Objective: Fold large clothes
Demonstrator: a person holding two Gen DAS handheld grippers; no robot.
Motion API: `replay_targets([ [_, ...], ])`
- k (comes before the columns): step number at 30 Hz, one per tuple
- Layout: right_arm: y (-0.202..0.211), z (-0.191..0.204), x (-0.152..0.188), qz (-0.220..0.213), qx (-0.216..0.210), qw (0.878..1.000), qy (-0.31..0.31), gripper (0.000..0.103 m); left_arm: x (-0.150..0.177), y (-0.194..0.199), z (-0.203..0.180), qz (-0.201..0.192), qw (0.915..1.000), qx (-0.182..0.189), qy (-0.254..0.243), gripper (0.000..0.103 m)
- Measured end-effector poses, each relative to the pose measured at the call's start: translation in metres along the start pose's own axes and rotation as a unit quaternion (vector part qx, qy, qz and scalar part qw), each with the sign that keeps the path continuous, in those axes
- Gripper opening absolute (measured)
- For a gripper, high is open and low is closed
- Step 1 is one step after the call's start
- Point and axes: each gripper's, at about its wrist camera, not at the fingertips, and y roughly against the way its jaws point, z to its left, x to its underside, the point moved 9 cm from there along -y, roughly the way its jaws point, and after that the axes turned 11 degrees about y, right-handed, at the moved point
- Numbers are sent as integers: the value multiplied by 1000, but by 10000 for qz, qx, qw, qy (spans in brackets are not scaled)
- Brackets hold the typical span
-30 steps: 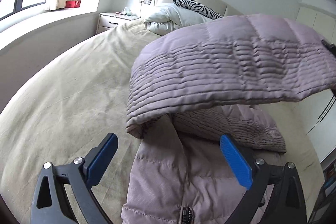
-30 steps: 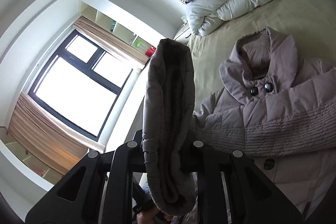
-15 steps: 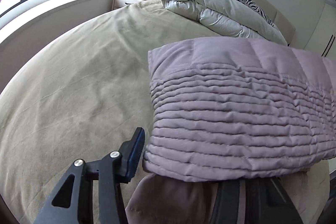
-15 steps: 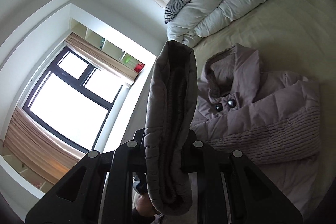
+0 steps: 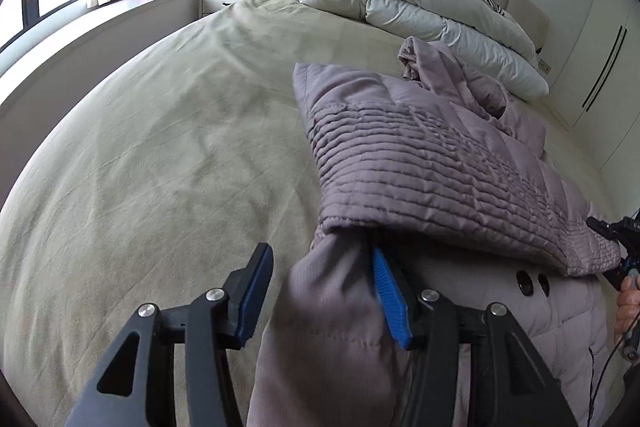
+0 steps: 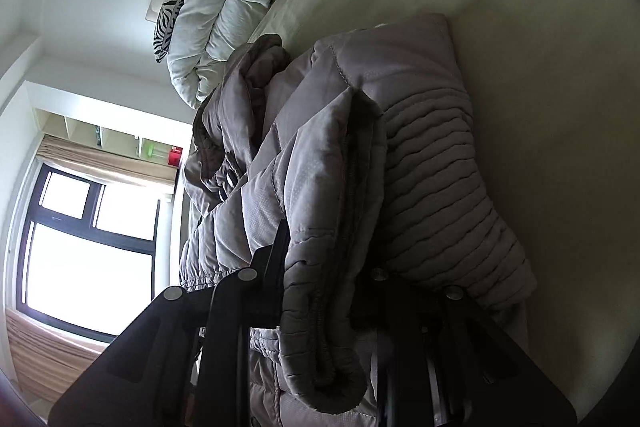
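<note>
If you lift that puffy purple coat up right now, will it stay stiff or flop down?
It would probably flop: the quilted mauve padded coat already bends over itself in a soft fold on the beige bedsheet. It looks light for its bulk, since its edge droops over the right tool without stretching taut. The smooth fabric may be a little slippery.

Left wrist view close over bed (image 5: pixel 160 155), right view rolled sideways, both sharing jacket (image 5: pixel 432 163)
</note>
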Motion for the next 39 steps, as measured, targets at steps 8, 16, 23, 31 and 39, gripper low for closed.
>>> replay_targets([
  [8, 3, 42, -22, -3, 425, 9943, 978, 22, -53, 56, -42, -918, 9933, -8, -703, 69],
  [16, -11, 17, -22, 223, 436, 9960, 752, 28, -81, -49, -99, -206, 9814, -615, -1804, 69],
  [23, 43, -8, -48, -641, 857, 9934, 416, 74, -54, -71, -75, -85, 9821, -680, -1757, 72],
  [31, 4, 98, -16, -215, 924, 9711, 2191, 67, -48, -74, -73, -211, 9832, -704, -1668, 73],
  [39, -83, 100, 14, 229, 2310, 9005, 3676, 60, -45, -79, -66, -323, 9883, -420, -1427, 76],
])
